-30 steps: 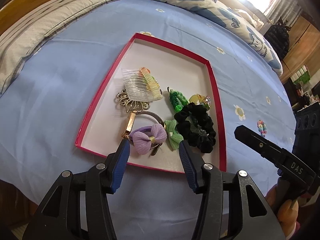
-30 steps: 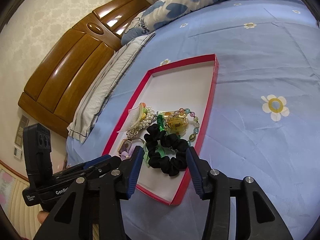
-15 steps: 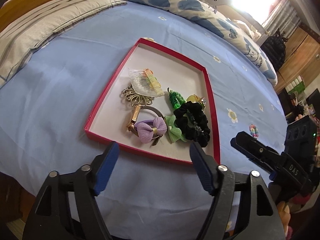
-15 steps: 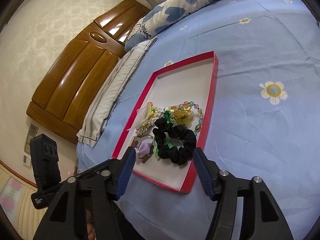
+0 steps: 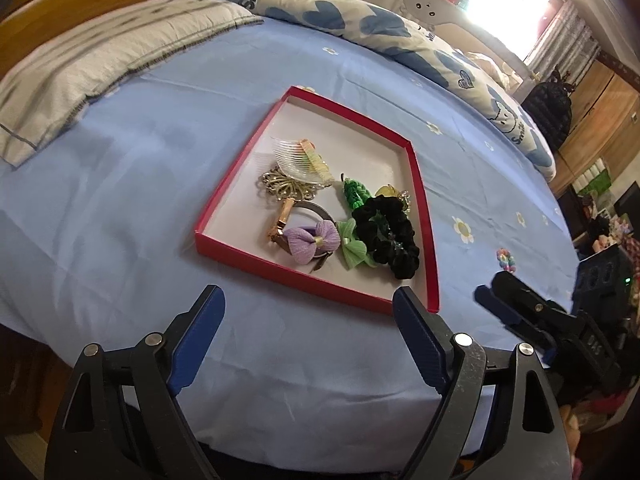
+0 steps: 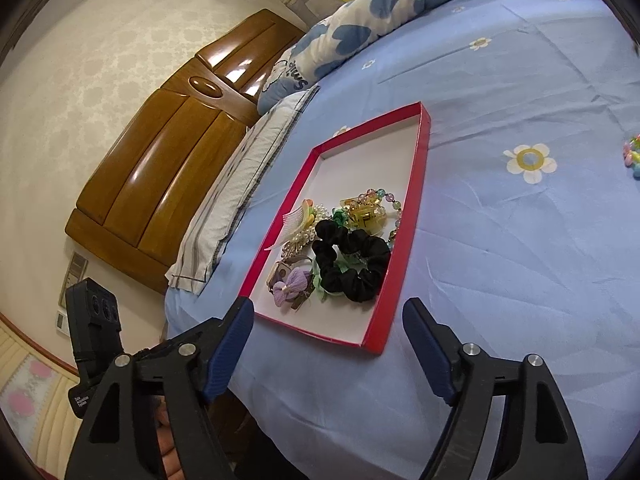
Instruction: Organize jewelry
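Note:
A shallow red tray (image 5: 224, 196) (image 6: 418, 184) lies on the blue bedsheet. In it sit a clear comb (image 5: 298, 158), a gold ornament (image 5: 280, 188), a purple bow (image 5: 310, 242) (image 6: 292, 282), a green bow (image 5: 354, 250), a black scrunchie (image 5: 390, 236) (image 6: 354, 262), a yellow claw clip (image 6: 362, 214) and beads (image 6: 394, 204). My left gripper (image 5: 308, 316) hangs over the sheet just short of the tray's near rim, its jaws opening with nothing between them. My right gripper (image 6: 328, 328) hovers before the tray's near corner, jaws also opening and empty. A small multicoloured bead piece (image 5: 506, 260) (image 6: 633, 156) lies on the sheet right of the tray.
A striped pillow (image 5: 80, 68) and a blue heart-print quilt (image 5: 360, 20) lie at the head of the bed, backed by a wooden headboard (image 6: 160, 152). The bed's near edge runs just under both grippers. A wardrobe and clutter (image 5: 592, 128) stand at the far right.
Both grippers drew back from the tray, so it sits farther off and smaller. Both pairs of jaws spread much wider. The tray's contents have not moved.

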A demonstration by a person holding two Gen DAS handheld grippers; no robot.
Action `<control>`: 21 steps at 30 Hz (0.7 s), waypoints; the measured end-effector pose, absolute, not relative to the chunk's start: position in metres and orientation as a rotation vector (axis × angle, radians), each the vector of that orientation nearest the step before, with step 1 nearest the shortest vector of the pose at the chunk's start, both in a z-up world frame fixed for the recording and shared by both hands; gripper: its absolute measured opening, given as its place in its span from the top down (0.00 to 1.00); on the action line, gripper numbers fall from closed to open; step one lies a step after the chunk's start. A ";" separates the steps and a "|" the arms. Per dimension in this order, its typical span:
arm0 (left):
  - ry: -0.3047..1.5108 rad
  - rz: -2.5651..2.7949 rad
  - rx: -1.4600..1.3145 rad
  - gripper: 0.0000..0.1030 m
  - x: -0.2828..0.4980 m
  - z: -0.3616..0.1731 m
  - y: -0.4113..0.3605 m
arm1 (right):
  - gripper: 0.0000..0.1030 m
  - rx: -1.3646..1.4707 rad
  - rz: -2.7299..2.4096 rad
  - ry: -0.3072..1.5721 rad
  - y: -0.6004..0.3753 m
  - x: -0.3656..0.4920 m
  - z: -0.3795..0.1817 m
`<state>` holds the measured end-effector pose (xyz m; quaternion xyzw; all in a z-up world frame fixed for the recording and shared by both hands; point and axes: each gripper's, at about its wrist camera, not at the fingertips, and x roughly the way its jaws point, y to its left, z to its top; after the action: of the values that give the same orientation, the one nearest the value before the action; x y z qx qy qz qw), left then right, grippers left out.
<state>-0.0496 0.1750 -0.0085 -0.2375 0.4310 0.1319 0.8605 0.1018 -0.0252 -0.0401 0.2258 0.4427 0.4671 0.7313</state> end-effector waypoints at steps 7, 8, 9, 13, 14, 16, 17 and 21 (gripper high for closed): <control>0.846 0.304 -0.399 0.16 -0.058 0.025 0.170 | 0.11 0.352 1.000 0.842 -0.037 0.091 0.002; 0.833 0.302 -0.390 0.14 -0.059 0.032 0.169 | 0.11 0.320 0.998 0.813 -0.038 0.089 0.012; 0.812 0.299 -0.381 0.13 -0.061 0.041 0.169 | 0.09 0.284 0.996 0.780 -0.039 0.086 0.023; 0.748 0.322 -0.323 0.00 -0.068 0.063 0.164 | 0.00 0.180 0.990 0.640 -0.042 0.068 0.062; 0.746 0.337 -0.303 0.00 -0.068 0.064 0.162 | 0.00 0.161 0.983 0.612 -0.042 0.064 0.068; 0.755 0.364 -0.273 0.00 -0.067 0.059 0.161 | 0.00 0.132 0.967 0.589 -0.039 0.058 0.070; 0.765 0.369 -0.271 0.00 -0.067 0.054 0.161 | 0.00 0.126 0.957 0.588 -0.037 0.056 0.068; 0.794 0.401 -0.273 0.00 -0.068 0.032 0.164 | 0.00 0.125 0.941 0.648 -0.027 0.054 0.041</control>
<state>-0.0682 0.1642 0.0318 -0.1315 0.3828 0.1932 0.8938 0.0544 -0.0268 0.0406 0.0592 0.3065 0.4452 0.8392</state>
